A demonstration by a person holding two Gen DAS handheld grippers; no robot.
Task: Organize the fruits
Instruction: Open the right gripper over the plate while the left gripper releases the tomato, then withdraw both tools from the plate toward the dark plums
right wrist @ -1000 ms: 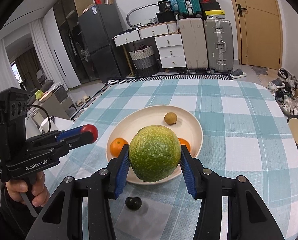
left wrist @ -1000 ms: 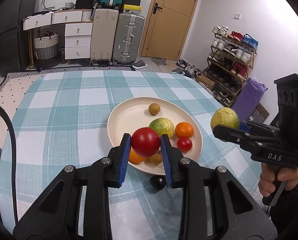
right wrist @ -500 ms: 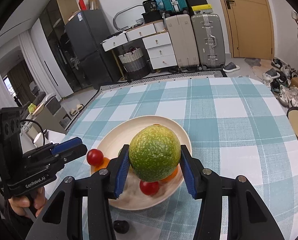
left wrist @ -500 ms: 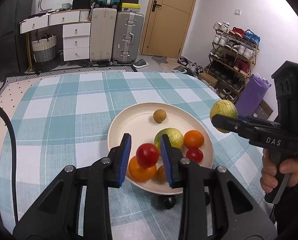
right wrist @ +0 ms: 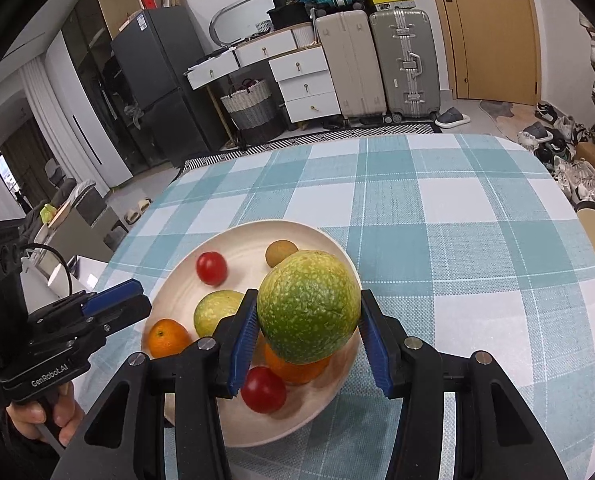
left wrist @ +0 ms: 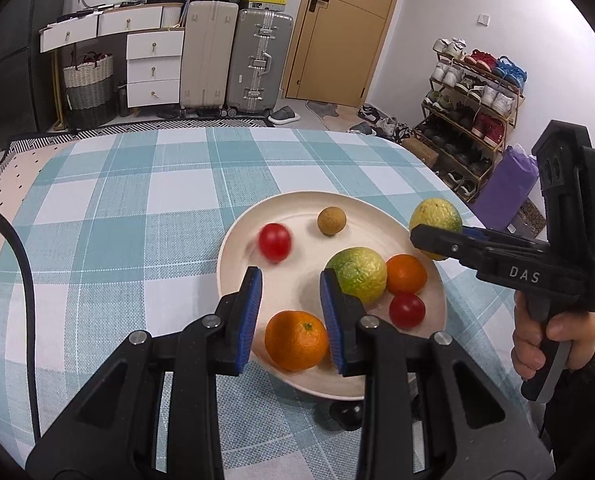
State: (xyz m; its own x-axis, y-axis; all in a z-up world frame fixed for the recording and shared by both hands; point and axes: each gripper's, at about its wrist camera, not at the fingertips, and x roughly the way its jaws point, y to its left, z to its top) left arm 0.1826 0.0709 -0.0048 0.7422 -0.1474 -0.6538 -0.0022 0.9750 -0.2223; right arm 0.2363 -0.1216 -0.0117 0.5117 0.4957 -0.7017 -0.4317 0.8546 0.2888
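A cream plate on the checked tablecloth holds a green-yellow citrus, two oranges, a small brown fruit and two red tomatoes. One tomato is blurred, rolling on the plate's left part. The other tomato lies near the right rim. My left gripper is open and empty above the plate's near side. My right gripper is shut on a large green citrus, held above the plate's right edge.
A small black object lies on the cloth just in front of the plate. The checked tablecloth stretches left and far of the plate. Suitcases, drawers and a shoe rack stand beyond the table.
My left gripper opened and let go of the red tomato, which dropped onto the plate and rolled to its far left. My right gripper moved closer over the plate with the green citrus.
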